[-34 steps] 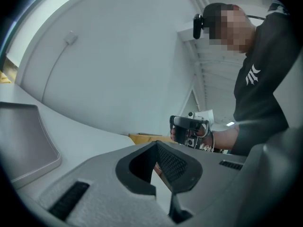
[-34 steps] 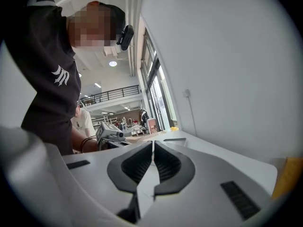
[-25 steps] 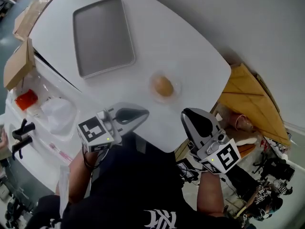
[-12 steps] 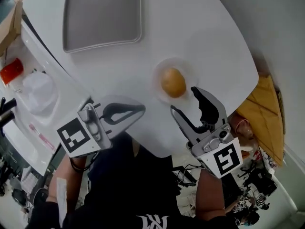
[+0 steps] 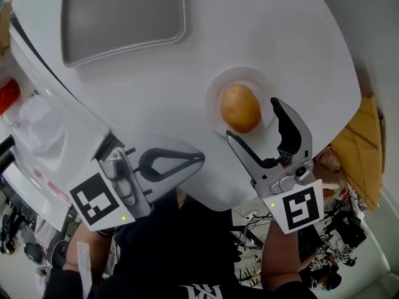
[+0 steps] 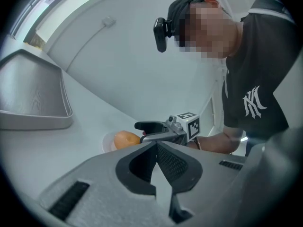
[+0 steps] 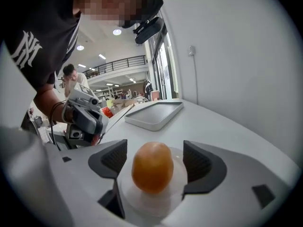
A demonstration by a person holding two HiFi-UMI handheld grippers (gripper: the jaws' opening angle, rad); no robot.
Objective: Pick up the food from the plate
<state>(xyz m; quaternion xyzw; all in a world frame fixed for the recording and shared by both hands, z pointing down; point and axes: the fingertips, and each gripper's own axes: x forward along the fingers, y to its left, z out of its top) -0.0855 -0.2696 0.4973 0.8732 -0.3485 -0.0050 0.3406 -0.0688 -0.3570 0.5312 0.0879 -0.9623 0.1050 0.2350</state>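
Head view: white table (image 5: 262,30), gray tray (image 5: 124,11) at its far left, nothing in it that I can see. Near the table's front edge sits a small pale plate (image 5: 249,76) with the food (image 5: 240,108) on it, one rounded orange-brown piece, roughly egg-shaped.

Right gripper (image 5: 252,118): low over the table at the plate's near side, jaws wide and opening. Right gripper view shows the food upright on the plate, in the mouth of the jaws, with a gap between it and each pad. No contact, so nothing is gripped.

Left gripper (image 5: 198,157): held over the table's front edge, left of the plate and well apart from it. Left gripper view shows its two jaws pressed together with nothing between them. It points across toward the right gripper and the food.

The food is not lifted and is still resting on the plate.
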